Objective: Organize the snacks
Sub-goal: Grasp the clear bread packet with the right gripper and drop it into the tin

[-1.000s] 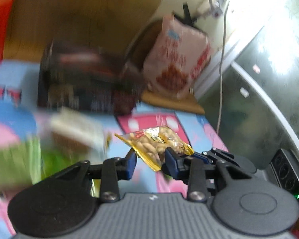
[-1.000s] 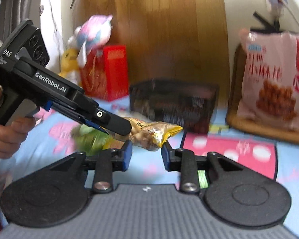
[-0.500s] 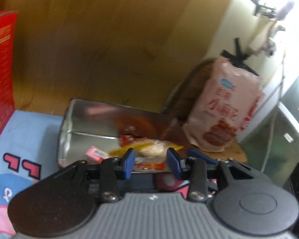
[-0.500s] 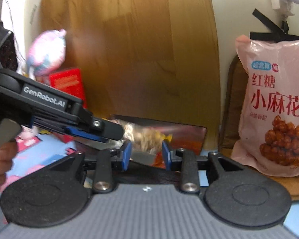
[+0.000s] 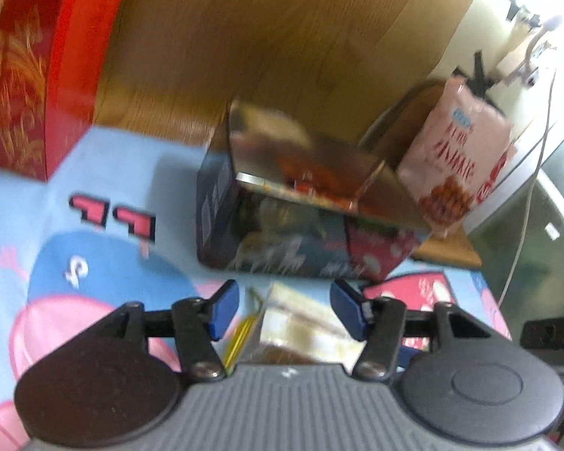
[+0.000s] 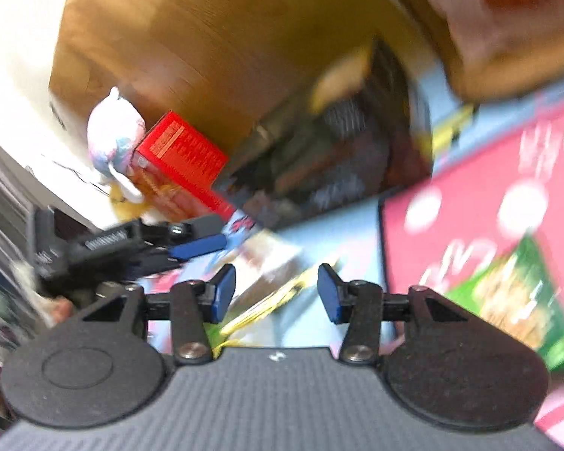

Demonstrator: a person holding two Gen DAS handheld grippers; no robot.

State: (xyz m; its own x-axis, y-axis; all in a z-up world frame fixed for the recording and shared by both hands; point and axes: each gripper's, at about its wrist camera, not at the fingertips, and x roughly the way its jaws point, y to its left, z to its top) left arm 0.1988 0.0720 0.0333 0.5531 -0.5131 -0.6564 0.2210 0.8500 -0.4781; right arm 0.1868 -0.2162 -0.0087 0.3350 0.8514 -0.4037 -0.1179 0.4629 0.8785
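Blue cartoon-print cloth [image 5: 105, 173] covers the surface, wood panel [image 5: 282, 37] behind. At twelve o'clock stands the open snack tin [image 5: 282, 221], red box [image 5: 22, 75] at ten, pink snack bag [image 5: 458, 161] at two. Both the left gripper [image 5: 285, 310] and right gripper [image 6: 276, 293] have just been opening, empty; the peanut packet held a second ago is gone, and a blurred packet [image 5: 300, 323] lies below.
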